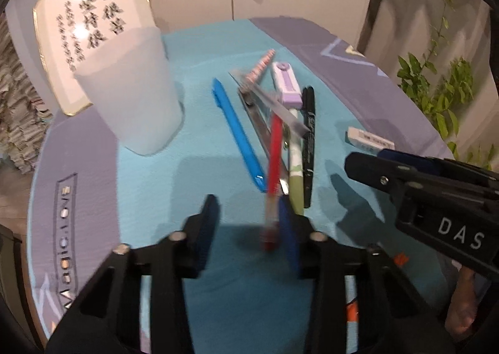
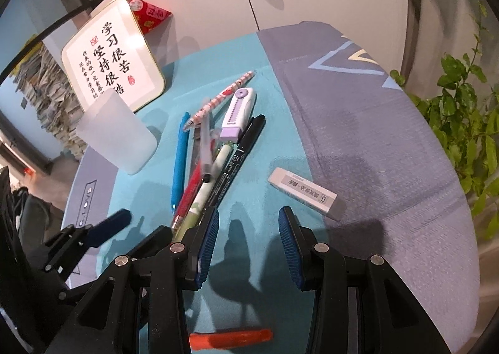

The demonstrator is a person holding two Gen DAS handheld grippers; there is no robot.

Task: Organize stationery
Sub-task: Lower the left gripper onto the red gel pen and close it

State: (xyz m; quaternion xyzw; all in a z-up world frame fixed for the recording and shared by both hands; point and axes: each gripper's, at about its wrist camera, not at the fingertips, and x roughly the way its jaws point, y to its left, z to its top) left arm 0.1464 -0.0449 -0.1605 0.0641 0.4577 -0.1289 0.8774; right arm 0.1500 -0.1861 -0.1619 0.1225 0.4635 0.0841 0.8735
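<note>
On the teal mat [image 2: 249,301], the stationery lay in a loose bundle: a blue pen [image 1: 237,136], a red pen [image 1: 274,160], a green patterned pen [image 1: 294,173] and a black marker [image 1: 309,148], their long axes running roughly away from both cameras, with a pink patterned pencil [image 2: 223,95] and a lilac correction-tape case [image 2: 237,114] at the far end. A frosted cup [image 1: 134,89], presumably where the pens belong, stood left of the pile and clear of it, in front of a framed calligraphy plaque [image 2: 115,55]. An eraser [image 2: 302,192] lay apart to the right, and an orange pen [image 2: 230,338] sat near the bottom edge of the right wrist view. The left gripper [image 1: 249,223] hung just over the near end of the bundle, jaws parted; the red pen's near end, blurred, rose into the gap close against the right-hand finger, though whether that pad touched it could not be told, and nothing was pinched. The right gripper [image 2: 248,229] was also released and empty, its left finger just beside the near ends of the green pen and the marker, the eraser a little beyond its right finger. The left hand looked the nearer to the red pen, whose axis ran almost straight along the line of the fingers, so the jaws already stood across its width for a squeeze at the near end; the lift would then swing left toward the cup.
</note>
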